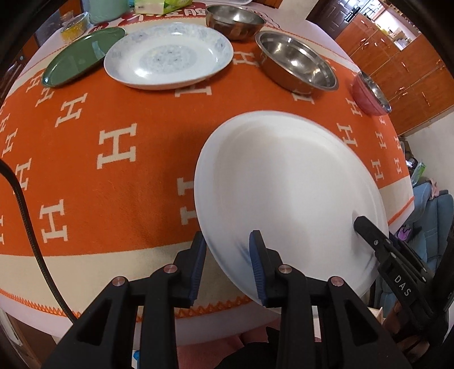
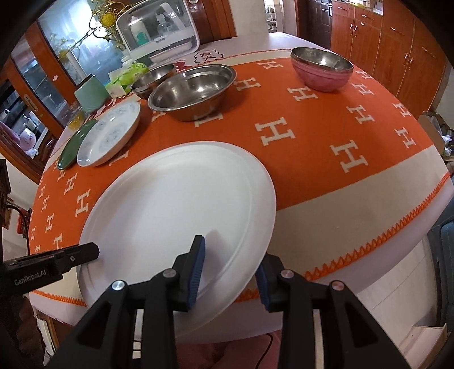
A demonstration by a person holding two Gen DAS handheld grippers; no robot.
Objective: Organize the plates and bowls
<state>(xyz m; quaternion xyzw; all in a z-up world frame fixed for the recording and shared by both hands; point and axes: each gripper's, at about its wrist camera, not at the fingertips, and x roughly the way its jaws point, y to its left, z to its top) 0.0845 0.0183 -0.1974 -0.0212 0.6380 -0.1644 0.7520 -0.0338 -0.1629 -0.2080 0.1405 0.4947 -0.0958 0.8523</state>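
Note:
A large white plate (image 1: 283,184) (image 2: 181,204) hangs tilted over the table's front edge, above the orange cloth (image 1: 113,198). My left gripper (image 1: 228,264) is shut on its near left rim, one pad on top. My right gripper (image 2: 229,272) is shut on the near right rim. One finger (image 1: 369,230) of the right gripper shows in the left wrist view. Farther back lie a blue-patterned plate (image 1: 168,55) (image 2: 110,136), a green plate (image 1: 82,56), a wide steel bowl (image 1: 298,64) (image 2: 193,90), a smaller steel bowl (image 1: 234,21) and a pink bowl (image 1: 371,93) (image 2: 323,69).
At the table's far end stand a mint cup (image 2: 89,93), a tissue pack (image 2: 124,78), a glass dish of yellow bits (image 1: 73,27) and a white appliance (image 2: 159,28). A black cable (image 1: 28,227) hangs at the left. Wooden cabinets (image 2: 397,56) line the right wall.

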